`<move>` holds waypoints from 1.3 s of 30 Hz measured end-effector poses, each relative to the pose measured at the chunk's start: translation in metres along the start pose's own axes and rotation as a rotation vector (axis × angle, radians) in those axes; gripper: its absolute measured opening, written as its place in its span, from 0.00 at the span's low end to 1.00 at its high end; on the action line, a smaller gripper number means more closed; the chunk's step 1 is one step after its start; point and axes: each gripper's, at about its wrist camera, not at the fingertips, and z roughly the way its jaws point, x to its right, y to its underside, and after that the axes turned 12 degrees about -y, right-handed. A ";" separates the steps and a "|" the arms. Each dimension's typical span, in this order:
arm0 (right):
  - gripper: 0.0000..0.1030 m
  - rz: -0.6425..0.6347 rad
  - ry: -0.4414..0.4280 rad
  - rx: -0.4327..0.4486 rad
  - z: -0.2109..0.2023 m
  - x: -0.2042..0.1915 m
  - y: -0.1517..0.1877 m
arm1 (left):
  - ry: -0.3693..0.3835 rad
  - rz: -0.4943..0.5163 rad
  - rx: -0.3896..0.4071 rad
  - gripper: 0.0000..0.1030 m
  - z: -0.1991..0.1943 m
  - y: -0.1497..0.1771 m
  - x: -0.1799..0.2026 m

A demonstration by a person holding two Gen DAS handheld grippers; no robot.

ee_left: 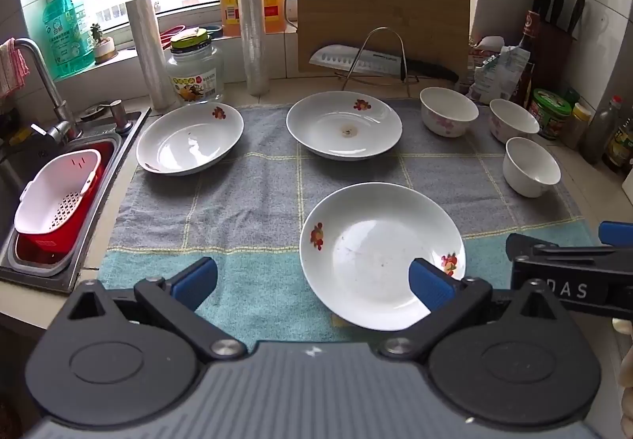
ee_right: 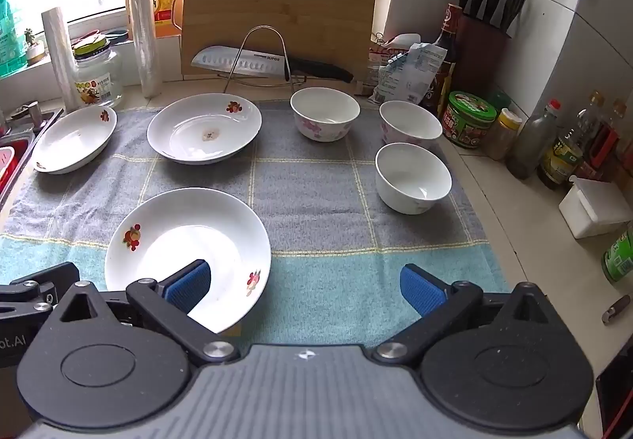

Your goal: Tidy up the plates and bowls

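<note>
So both sets of fingers are spread as wide as they go with nothing between them. The left gripper (ee_left: pixel 312 282) hangs tilted down over the near edge of the towel (ee_left: pixel 257 178), its right blue pad in front of the rim of the near plate (ee_left: pixel 376 253). The right gripper (ee_right: pixel 304 286) hangs just beside it, its left pad over the same plate's other side, open towel ahead of it.

Looks to me like the very start: nothing is stacked yet. Three plates sit apart on the towel on the bench, the near plate up front, the middle plate (ee_left: pixel 343 124) behind it and the left plate (ee_left: pixel 190 138) by the sink (ee_left: pixel 47 265). Three bowls sit in a loose cluster on the right: back bowl (ee_right: pixel 325 114), far-right bowl (ee_right: pixel 410 122), front bowl (ee_right: pixel 413 178).

Orientation-wise there's not much to say: everything's round, so no long axis, all mouths facing up. The left plate looks tipped a bit, maybe riding the towel edge.

Next move, I'd guess: pinch a rim, probably the near plate's, and nest it onto another. The rims are thin, so the fingers need to get one pad under the lip.
</note>
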 end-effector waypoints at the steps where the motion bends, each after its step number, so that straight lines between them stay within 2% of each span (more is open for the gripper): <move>1: 1.00 0.004 -0.004 0.013 -0.001 0.000 0.000 | -0.004 0.004 -0.003 0.99 0.000 0.000 0.000; 39: 1.00 0.006 -0.003 0.032 -0.014 0.000 0.004 | -0.006 0.001 0.030 0.99 -0.011 0.000 0.002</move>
